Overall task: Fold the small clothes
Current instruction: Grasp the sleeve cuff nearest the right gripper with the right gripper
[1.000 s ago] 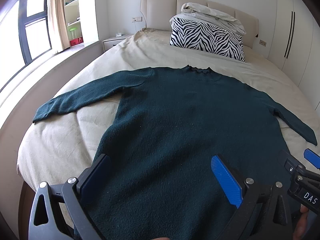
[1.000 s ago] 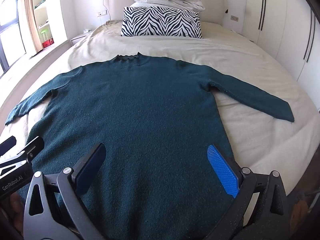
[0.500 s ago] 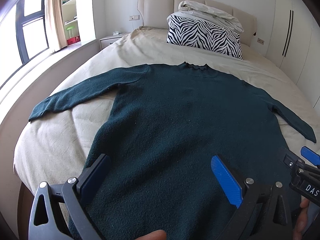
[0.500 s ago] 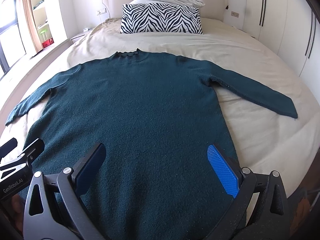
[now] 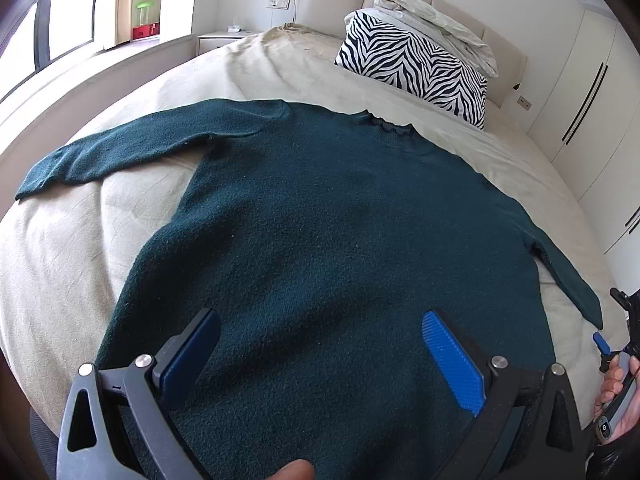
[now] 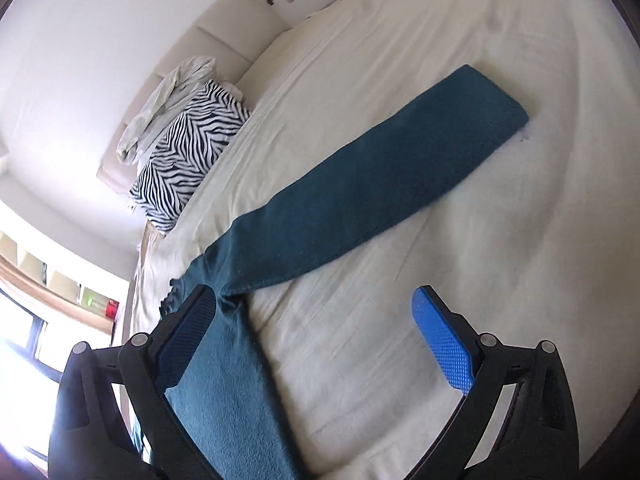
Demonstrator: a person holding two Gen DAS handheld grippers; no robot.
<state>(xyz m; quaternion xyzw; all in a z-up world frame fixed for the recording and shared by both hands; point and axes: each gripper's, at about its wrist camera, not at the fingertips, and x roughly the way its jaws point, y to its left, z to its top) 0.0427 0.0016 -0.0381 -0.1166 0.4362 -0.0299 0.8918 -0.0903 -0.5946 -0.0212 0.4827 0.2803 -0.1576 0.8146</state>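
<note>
A dark teal knitted sweater (image 5: 340, 240) lies flat on the bed, front up, with both sleeves spread out. My left gripper (image 5: 320, 344) hovers over its lower body, open, with nothing gripped. In the right wrist view the picture is rolled. The right sleeve (image 6: 380, 200) stretches away across the sheet, and the sweater's side edge (image 6: 224, 400) runs under the left finger. My right gripper (image 6: 316, 304) stands wide over the armpit area, its jaws closing, with only bare sheet and the sleeve's root between them. Nothing is held.
The beige bed (image 5: 100, 260) is wide around the sweater. A zebra-print pillow (image 5: 416, 68) and folded bedding (image 5: 432, 16) sit at the headboard. White wardrobes (image 5: 592, 100) stand on the right, a window on the left. A hand (image 5: 616, 384) shows at the right edge.
My right gripper has swung out to the right from the sweater's hem to the right sleeve and has rolled hard. The left gripper has drifted slightly over the hem.
</note>
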